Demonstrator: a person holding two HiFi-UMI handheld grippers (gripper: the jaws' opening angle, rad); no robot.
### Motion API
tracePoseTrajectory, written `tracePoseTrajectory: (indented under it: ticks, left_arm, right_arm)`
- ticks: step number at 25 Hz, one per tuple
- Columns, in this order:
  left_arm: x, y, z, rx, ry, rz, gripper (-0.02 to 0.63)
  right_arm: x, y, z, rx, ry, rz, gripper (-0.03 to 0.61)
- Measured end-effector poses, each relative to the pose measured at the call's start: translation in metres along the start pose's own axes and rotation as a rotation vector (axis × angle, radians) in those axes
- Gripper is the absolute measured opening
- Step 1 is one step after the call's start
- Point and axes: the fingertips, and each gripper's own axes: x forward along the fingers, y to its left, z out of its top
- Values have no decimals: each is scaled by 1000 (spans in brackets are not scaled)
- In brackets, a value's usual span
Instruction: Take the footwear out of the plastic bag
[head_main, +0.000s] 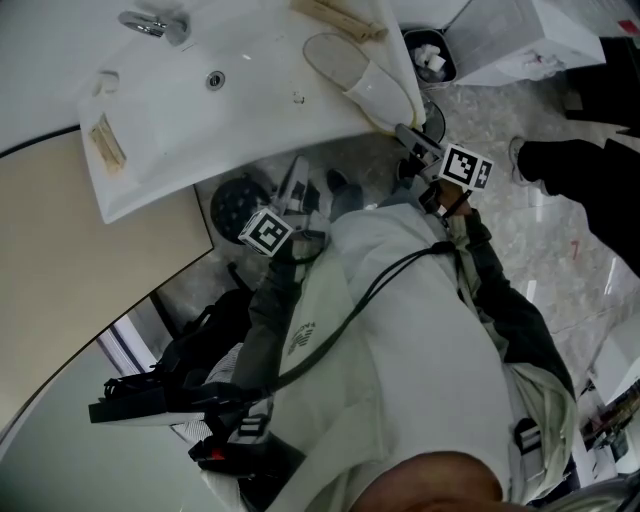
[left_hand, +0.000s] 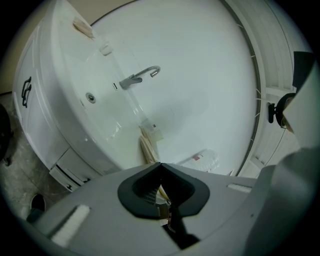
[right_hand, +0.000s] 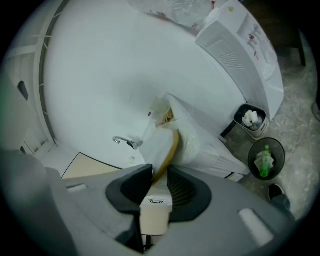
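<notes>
A white slipper (head_main: 362, 72) with a tan sole edge lies in a clear plastic bag (right_hand: 192, 132) at the edge of the white washbasin counter (head_main: 250, 110). My right gripper (right_hand: 159, 174) is shut on the slipper's (right_hand: 161, 145) near end, with the tan rim running between the pads. In the head view the right gripper (head_main: 408, 135) reaches the counter's edge from below right. My left gripper (left_hand: 160, 166) is shut with nothing clearly held. It points at the basin from lower down, apart from the bag, and its marker cube (head_main: 265, 232) shows below the counter.
A chrome tap (head_main: 155, 22) and drain (head_main: 215, 79) sit in the basin. Tan slippers (head_main: 340, 15) and a wrapped item (head_main: 105, 142) lie on the counter. A small bin with white waste (right_hand: 251, 119) and a round bin holding a green bottle (right_hand: 265, 159) stand on the floor. A person's dark shoe (head_main: 560, 160) is at right.
</notes>
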Motion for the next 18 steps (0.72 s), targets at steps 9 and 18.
tracePoseTrajectory:
  ticks: [9,18]
  left_arm:
    - [25,-7,-12,-68,66,-92,78]
    - [82,-13,-35,-111,150,-143,309]
  right_arm:
    - [-33,19,0,-39,-8,188,61]
    - [-49,31,9,-67,-46,254,57]
